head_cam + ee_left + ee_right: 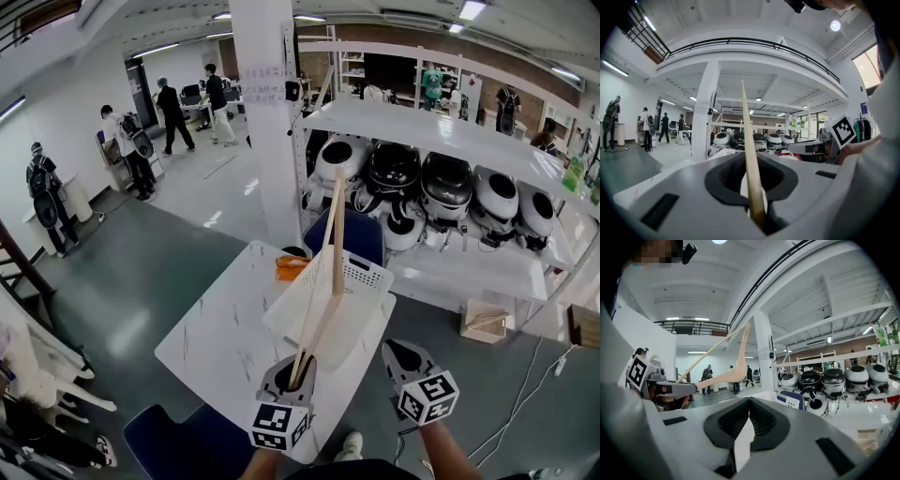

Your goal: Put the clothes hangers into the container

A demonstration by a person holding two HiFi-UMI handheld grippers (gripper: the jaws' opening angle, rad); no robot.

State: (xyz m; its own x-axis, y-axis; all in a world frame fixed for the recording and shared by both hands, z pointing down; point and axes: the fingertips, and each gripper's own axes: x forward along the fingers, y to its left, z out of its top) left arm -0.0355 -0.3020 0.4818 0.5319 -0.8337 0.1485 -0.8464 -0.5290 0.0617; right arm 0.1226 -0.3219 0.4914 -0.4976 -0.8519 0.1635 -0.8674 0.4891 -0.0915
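Observation:
A light wooden clothes hanger (333, 253) stands up out of my left gripper (298, 372), which is shut on its lower end. The hanger rises over the white perforated container (364, 272) that sits on the white table (216, 328). In the left gripper view the hanger's bar (747, 140) runs upward from between the black pads. My right gripper (403, 353) hovers to the right of the table's near corner, shut and holding nothing. In the right gripper view the hanger (724, 377) shows at the left, held by the left gripper (670, 389), and the container (766, 396) lies ahead.
An orange object (291, 266) lies on the table just left of the container. A white pillar (267, 122) and a white rack of rice cookers (441, 187) stand behind. A blue chair (178, 441) is at the near left. Several people stand far off at the left.

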